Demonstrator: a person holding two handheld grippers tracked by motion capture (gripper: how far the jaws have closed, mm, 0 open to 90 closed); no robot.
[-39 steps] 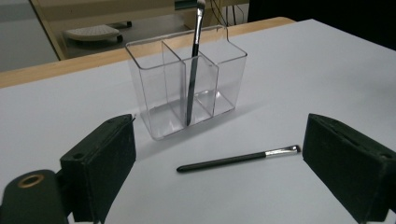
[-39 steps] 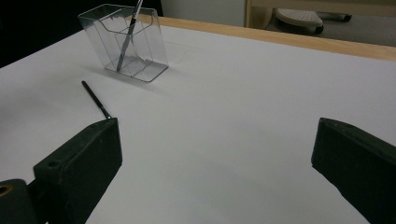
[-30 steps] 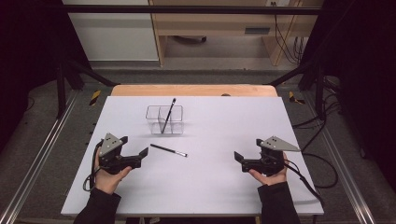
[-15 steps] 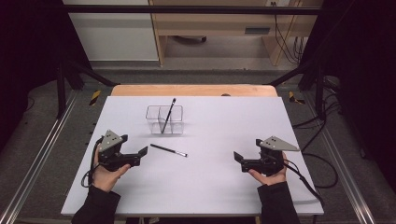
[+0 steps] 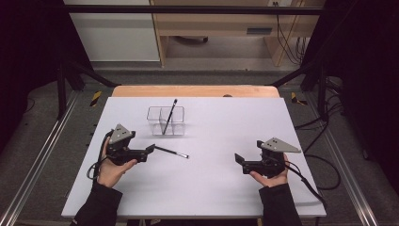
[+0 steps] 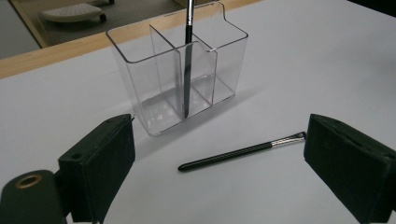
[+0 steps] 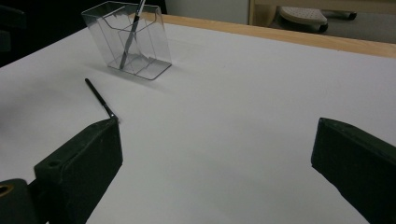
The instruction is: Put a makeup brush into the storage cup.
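A clear plastic holder (image 5: 165, 121) with divided compartments stands at the table's back left. One black brush (image 5: 169, 114) leans upright in it. A second black brush (image 5: 171, 152) lies flat on the white table in front of the holder. My left gripper (image 5: 147, 151) is open at that brush's handle end, jaws wide apart. In the left gripper view the lying brush (image 6: 243, 150) sits between and just ahead of the jaws, with the holder (image 6: 154, 79) behind it. My right gripper (image 5: 241, 162) is open and empty at the right; its view shows the holder (image 7: 140, 51) and lying brush (image 7: 99, 97) far off.
The white table top (image 5: 211, 193) ends in a wooden strip (image 5: 195, 91) at the far edge. Metal rails (image 5: 42, 160) run along both sides. Cables (image 5: 329, 165) lie on the floor at the right. A wooden cabinet (image 5: 216, 28) stands beyond the table.
My left gripper has edged forward and right, closer to the lying brush. The right gripper and both brushes have stayed put.
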